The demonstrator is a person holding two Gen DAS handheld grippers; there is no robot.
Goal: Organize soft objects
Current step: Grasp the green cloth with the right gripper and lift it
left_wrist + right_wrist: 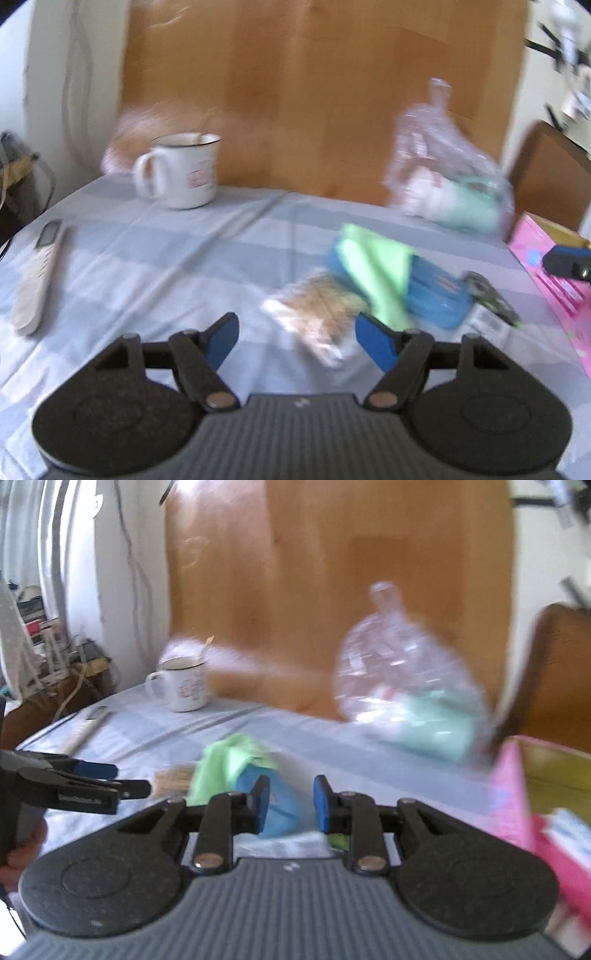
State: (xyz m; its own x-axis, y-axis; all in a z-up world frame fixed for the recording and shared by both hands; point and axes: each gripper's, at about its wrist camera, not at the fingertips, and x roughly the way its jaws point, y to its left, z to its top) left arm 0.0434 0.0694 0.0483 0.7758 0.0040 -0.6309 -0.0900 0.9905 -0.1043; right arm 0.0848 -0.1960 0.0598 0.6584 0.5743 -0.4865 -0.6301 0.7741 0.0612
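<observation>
Left claw (297, 341) released, nothing between jaws, over the bench (147, 258) near the green cloth (376, 269). Right claw (291, 803) half-closed, empty, aimed at the blue pouch (280, 812) beside that cloth, probably next pick.

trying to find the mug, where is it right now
The mug stands at the far left of the table, near its back edge in both wrist views, beyond the remote and well left of the clear plastic bag.
</observation>
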